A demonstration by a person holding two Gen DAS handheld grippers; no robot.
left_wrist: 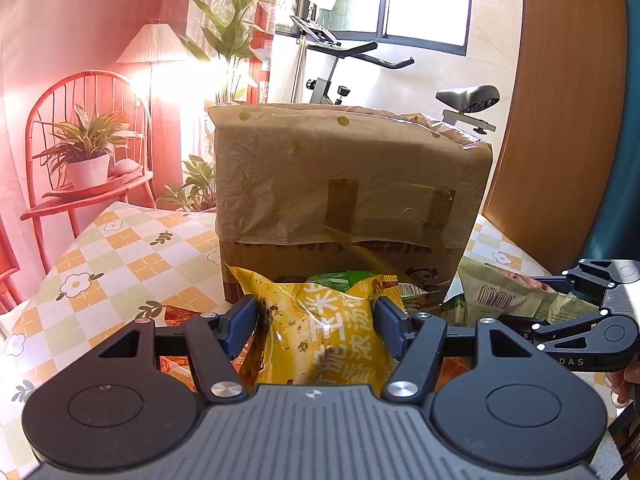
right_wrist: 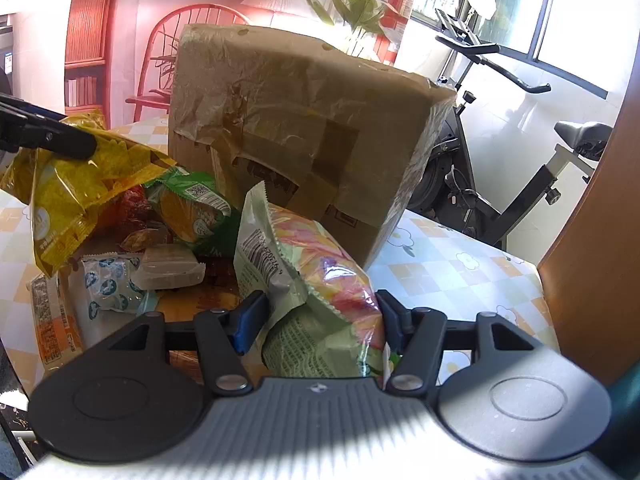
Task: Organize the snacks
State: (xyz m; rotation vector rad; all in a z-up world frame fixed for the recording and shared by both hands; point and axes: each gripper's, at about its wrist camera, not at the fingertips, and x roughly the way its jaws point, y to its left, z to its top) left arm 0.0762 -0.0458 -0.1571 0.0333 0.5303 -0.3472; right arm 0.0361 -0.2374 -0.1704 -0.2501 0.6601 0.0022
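Observation:
My left gripper [left_wrist: 316,318] is shut on a yellow snack bag [left_wrist: 320,332] and holds it in front of a tall cardboard box [left_wrist: 348,192] wrapped in plastic film. The same yellow snack bag shows at the left of the right wrist view [right_wrist: 80,184]. My right gripper [right_wrist: 320,316] is shut on a pale green snack bag [right_wrist: 316,280] with pink and yellow print and a barcode. That green bag and the right gripper show at the right of the left wrist view [left_wrist: 512,292]. The cardboard box [right_wrist: 304,128] stands just behind both bags.
A pile of small snack packets [right_wrist: 168,240] lies on the checked tablecloth [right_wrist: 460,272] left of the box, including a green packet [right_wrist: 192,208] and a blue-dotted one [right_wrist: 108,284]. A wooden panel [left_wrist: 560,120] rises at the right. An exercise bike [right_wrist: 520,152] stands behind.

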